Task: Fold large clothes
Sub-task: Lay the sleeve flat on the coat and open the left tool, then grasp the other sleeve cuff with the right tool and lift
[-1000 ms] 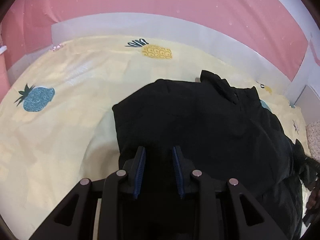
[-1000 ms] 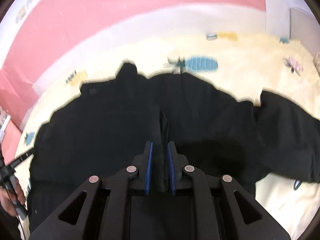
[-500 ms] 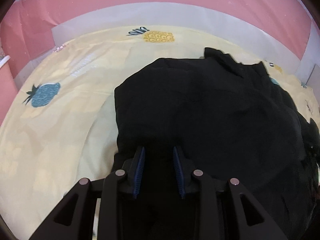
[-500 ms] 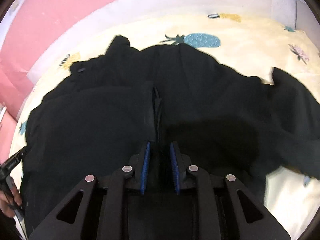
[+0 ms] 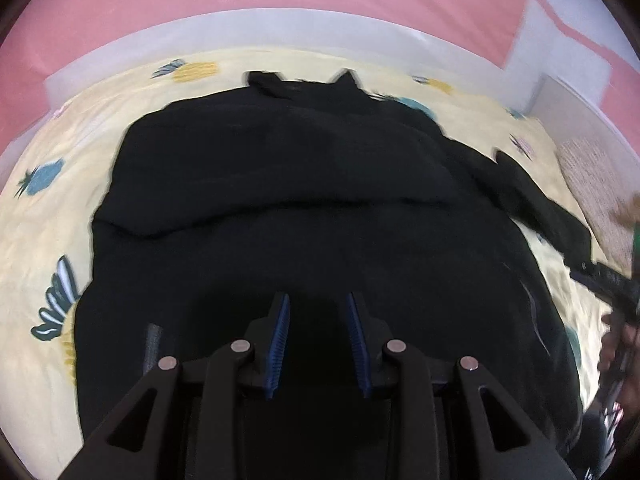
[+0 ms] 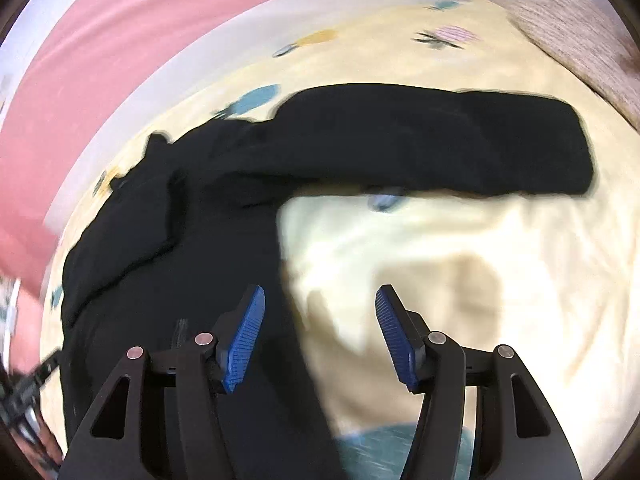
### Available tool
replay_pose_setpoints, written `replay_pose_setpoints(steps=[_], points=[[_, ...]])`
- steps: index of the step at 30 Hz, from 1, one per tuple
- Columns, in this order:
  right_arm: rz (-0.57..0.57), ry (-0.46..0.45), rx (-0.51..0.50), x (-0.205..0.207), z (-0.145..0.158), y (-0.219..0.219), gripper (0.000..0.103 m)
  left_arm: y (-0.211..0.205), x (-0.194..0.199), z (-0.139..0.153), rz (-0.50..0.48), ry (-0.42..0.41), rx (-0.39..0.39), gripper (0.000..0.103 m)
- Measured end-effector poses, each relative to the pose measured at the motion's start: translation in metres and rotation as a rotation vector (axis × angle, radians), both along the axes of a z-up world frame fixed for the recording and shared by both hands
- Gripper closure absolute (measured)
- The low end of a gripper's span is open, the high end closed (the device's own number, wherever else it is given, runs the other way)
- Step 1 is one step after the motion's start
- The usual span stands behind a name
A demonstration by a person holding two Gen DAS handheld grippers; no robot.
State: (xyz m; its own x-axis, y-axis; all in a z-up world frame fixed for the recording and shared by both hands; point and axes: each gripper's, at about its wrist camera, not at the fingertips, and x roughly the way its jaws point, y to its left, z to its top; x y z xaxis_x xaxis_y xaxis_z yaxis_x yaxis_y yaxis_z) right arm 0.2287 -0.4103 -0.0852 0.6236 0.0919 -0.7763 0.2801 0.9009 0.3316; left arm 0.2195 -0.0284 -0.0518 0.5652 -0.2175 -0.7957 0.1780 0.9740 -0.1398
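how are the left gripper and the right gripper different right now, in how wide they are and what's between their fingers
The left gripper has its fingers set narrow, with only the black garment showing between them; whether they pinch it I cannot tell. The right gripper stands much wider, its jaws opening, with the garment's edge and bare yellow sheet between its fingers and nothing gripped. Both have black frames and blue ribbed pads, and both angle down at the bed.

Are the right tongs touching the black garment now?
Cannot tell. In the right wrist view the opening right tongs overlap the black garment edge; blur hides any contact.
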Motion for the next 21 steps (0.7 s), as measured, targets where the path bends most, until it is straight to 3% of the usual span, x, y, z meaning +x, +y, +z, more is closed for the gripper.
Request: replay_pose_setpoints(steps=[5,12,21], points=[[-0.095,0.001,0.040,-0.014,-0.005,-0.042,0.039,-0.034,0.001,0.006,-0.061,0.003,0.005,0.072],[-0.185,0.000,0.091,-0.012,-0.025,-0.089,0.036,-0.051,0.016,0.003,-0.050,0.002,0.015,0.072],[-0.336,-0.047,0.246,0.001,-0.050,-0.155,0.032,-0.034,0.035,-0.037,0.025,0.047,0.050,0.070]])
